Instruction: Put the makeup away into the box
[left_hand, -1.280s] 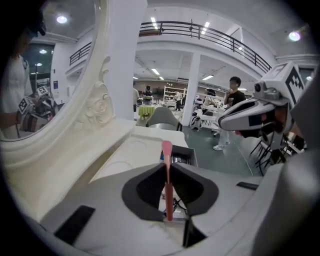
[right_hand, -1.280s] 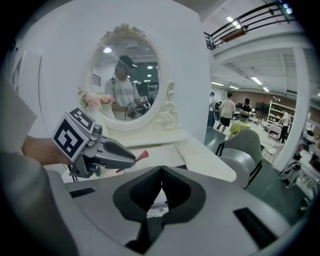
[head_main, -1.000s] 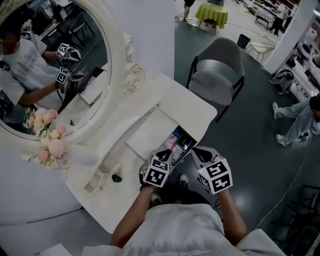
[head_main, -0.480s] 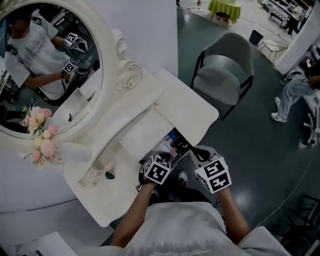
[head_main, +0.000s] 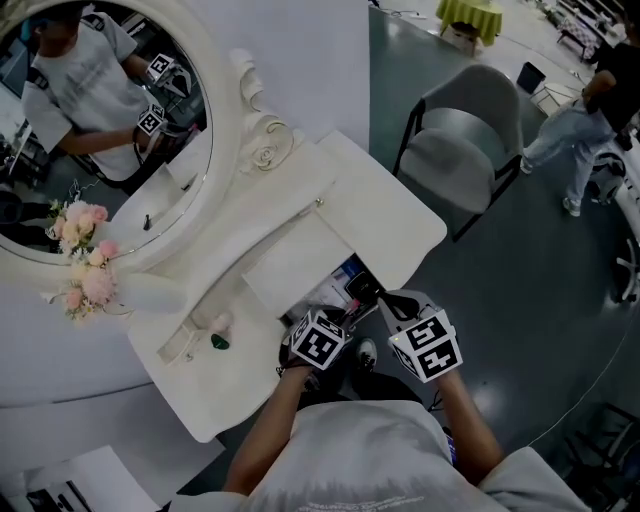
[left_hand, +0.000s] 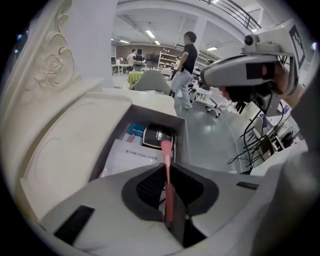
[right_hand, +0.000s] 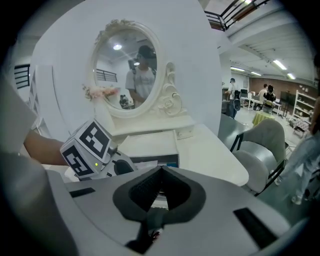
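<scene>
The left claw is clenched on a slim pink makeup brush, tip over the open box at the near edge of the white counter. I judge the drop-in step is in hand, and next it should lower and let go. The right claw is clenched, empty, just right of it; an oval mirror stands far left and a grey chair on the dark floor beyond
</scene>
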